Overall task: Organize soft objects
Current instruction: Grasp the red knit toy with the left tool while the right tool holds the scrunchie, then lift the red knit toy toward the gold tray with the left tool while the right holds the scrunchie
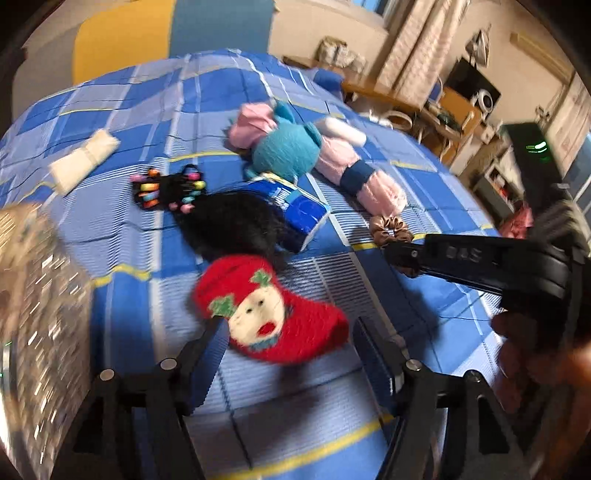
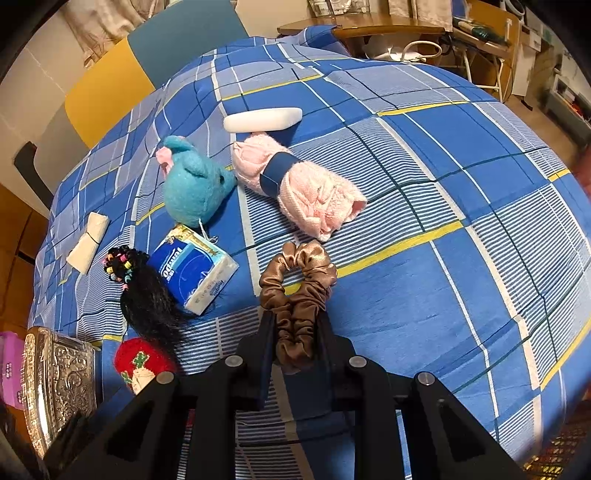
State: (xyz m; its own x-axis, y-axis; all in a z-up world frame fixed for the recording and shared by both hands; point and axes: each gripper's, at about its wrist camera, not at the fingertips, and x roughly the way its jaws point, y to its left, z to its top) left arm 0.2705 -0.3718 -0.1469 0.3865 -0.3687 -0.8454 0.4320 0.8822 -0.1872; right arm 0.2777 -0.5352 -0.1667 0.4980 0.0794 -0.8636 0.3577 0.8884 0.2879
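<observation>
A blue plaid bed cover (image 2: 424, 280) holds the soft objects. My right gripper (image 2: 295, 328) is shut on a brown satin scrunchie (image 2: 299, 280), which also shows in the left wrist view (image 1: 391, 229) at the tip of the right gripper (image 1: 399, 254). My left gripper (image 1: 288, 332) is open around a red Christmas sock (image 1: 273, 321), seen also in the right wrist view (image 2: 142, 360). Farther off lie a black hair piece with coloured beads (image 2: 144, 291), a tissue pack (image 2: 195, 273), a teal plush toy (image 2: 195, 184) and a rolled pink towel (image 2: 299, 188).
An embossed silver box (image 2: 59, 384) stands at the near left, also in the left wrist view (image 1: 40, 317). A white folded cloth (image 2: 86, 242) and a white bar (image 2: 262, 120) lie on the cover. A desk and room clutter (image 2: 480, 33) lie beyond the bed's far edge.
</observation>
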